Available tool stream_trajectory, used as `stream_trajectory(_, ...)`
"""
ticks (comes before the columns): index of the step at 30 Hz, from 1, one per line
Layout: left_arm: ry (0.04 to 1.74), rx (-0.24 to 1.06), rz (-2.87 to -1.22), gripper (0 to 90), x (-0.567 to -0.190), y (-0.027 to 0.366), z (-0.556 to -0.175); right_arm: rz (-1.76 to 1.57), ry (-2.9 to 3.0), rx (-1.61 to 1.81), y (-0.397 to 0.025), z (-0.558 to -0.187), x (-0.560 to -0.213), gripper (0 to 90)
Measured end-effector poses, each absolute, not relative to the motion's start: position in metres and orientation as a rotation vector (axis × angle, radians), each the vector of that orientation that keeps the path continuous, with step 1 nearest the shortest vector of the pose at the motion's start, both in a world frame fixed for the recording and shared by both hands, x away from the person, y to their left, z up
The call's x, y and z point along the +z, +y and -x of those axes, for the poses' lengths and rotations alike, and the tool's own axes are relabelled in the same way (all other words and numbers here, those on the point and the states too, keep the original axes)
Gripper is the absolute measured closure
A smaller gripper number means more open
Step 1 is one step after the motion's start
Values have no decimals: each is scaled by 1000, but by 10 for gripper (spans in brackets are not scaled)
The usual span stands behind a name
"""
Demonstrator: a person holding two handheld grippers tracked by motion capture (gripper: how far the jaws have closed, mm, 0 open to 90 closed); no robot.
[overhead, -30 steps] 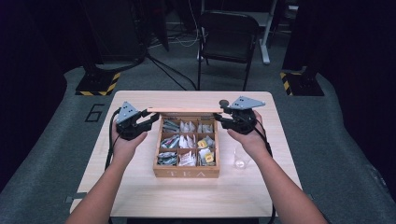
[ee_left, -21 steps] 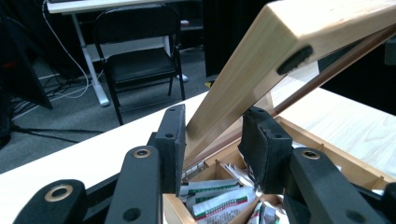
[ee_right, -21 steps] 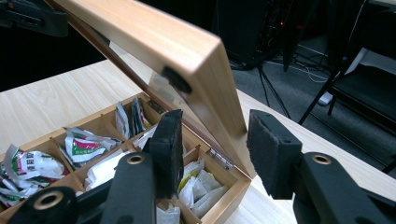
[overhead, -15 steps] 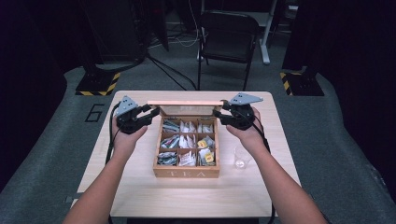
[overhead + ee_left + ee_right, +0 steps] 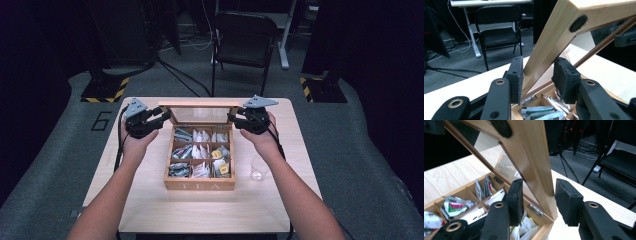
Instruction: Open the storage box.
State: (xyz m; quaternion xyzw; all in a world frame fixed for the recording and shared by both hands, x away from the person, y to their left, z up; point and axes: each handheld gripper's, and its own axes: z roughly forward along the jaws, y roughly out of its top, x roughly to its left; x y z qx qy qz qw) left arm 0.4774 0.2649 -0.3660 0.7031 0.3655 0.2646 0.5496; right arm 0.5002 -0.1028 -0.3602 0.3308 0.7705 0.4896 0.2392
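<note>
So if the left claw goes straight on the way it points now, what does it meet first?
Most likely the lid of the tea box. In the left gripper view its wooden side rail already stands between the jaws of the left claw, so pushing on would run the rail deeper in. The exact gap is hard to judge.

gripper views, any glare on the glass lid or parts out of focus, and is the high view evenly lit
Left gripper view: the lid frame and jaws are fairly sharp, the glass pane reflects pale table, the chair is softer. Right gripper view: the pane shows a washed-out reflection, the tea bags are slightly blurred. High view: the table is bright, the surrounding room falls into deep shadow.
</note>
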Motion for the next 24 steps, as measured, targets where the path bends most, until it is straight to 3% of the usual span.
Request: stream_trajectory(24, 868, 621, -1624, 611, -363, 265, -496, -908, 2105, 1344, -102, -522, -362, 624)
